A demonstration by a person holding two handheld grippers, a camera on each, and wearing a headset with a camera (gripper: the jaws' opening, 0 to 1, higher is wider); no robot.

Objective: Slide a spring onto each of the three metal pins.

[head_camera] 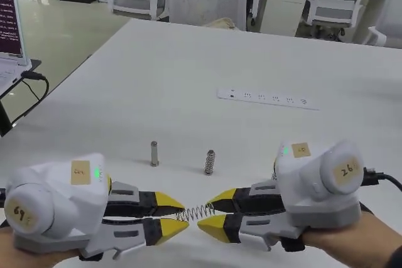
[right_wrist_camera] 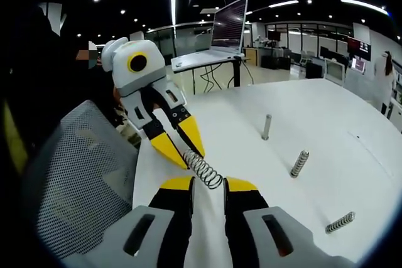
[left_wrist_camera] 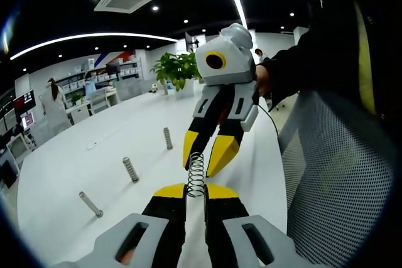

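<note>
A loose spring hangs level between my two grippers, low over the white table. My left gripper is shut on one end of it, seen between the jaws in the left gripper view as the spring. The other end lies between the spread jaws of my right gripper, which stands open. On the table stand a bare metal pin and a pin carrying a spring. A third pin with a spring stands further along the row.
A white power strip lies further back on the table. A laptop on a stand sits at the far left. Office chairs and desks stand beyond the far edge. A mesh chair back is close to my grippers.
</note>
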